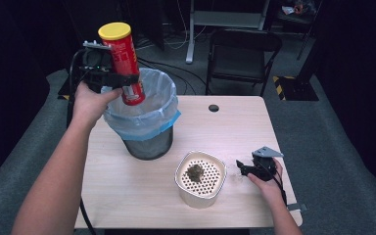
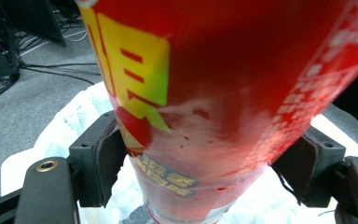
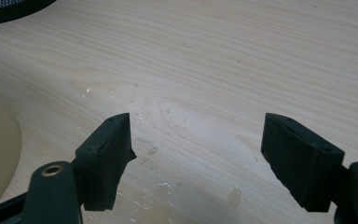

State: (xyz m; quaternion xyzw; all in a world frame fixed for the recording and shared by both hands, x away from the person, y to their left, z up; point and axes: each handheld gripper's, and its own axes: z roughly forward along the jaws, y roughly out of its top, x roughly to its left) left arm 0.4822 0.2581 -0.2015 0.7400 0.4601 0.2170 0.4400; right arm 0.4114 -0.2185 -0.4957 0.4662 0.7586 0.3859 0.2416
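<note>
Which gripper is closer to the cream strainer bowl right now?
Right. The right gripper rests open on the table just beside the bowl. The left gripper is far off, holding the red can above the bin.

The left gripper [image 1: 120,78] holds a red can [image 1: 123,62] over the bin [image 1: 144,120].

Room, dim: darkness is filling both side edges of the frame. Grey carpet floor [image 1: 333,147] is spreading around a pale wood-grain counter [image 1: 235,127]. Black folding chair [image 1: 242,56] is standing beyond it, upper centre. Grey metal stand [image 1: 225,19] is rising behind; cables [image 1: 169,41] are trailing across the floor.
</note>
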